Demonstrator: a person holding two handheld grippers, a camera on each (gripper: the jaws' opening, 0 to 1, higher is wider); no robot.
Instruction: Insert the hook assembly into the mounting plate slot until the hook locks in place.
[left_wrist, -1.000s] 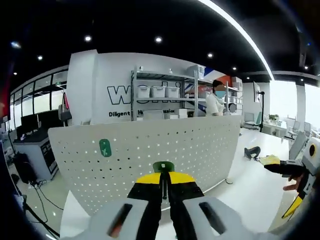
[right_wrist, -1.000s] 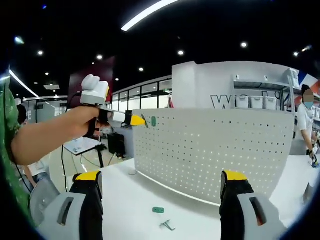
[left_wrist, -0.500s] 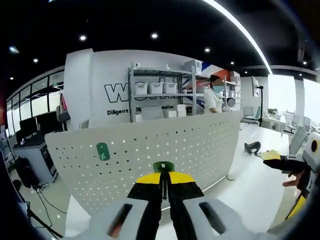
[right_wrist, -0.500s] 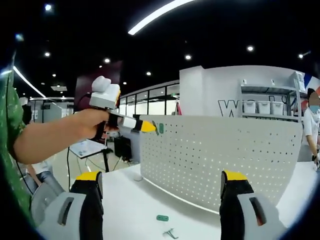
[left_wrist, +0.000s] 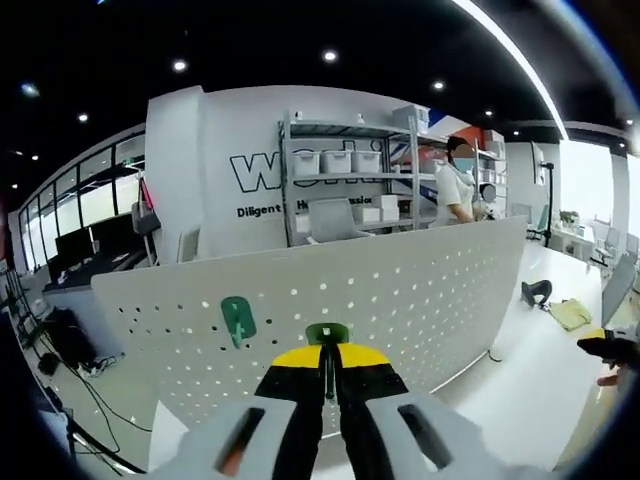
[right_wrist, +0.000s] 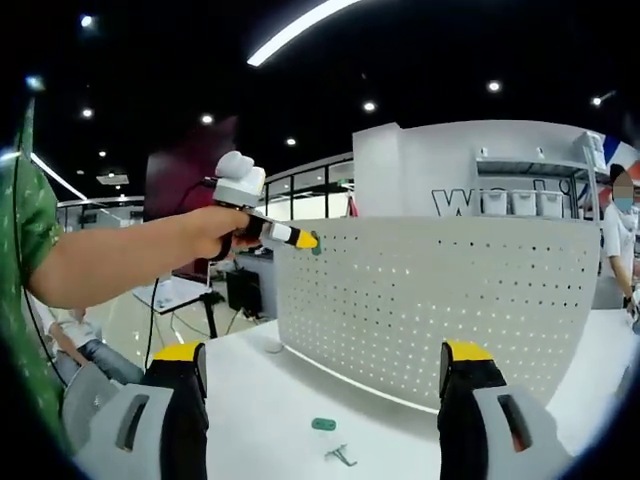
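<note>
While one small green plastic hook (left_wrist: 237, 321) already hangs on the white perforated metal mounting plate (left_wrist: 400, 290), the left gripper (left_wrist: 327, 352) holds a second green hook piece (left_wrist: 326, 333) clamped between its yellow-tipped fingers, just short of the plate's upper left corner, so I judge the insertion and locking not yet done. Below, the right gripper (right_wrist: 325, 372) hovers with fingers wide apart and empty over the white table (right_wrist: 260, 400), where another green piece (right_wrist: 322, 424) and a bent grey metal hook (right_wrist: 340, 456) lie near the plate's foot; shelving with bins (left_wrist: 345, 185), a standing person (left_wrist: 462, 190) and black ceiling spotlights lie beyond.
</note>
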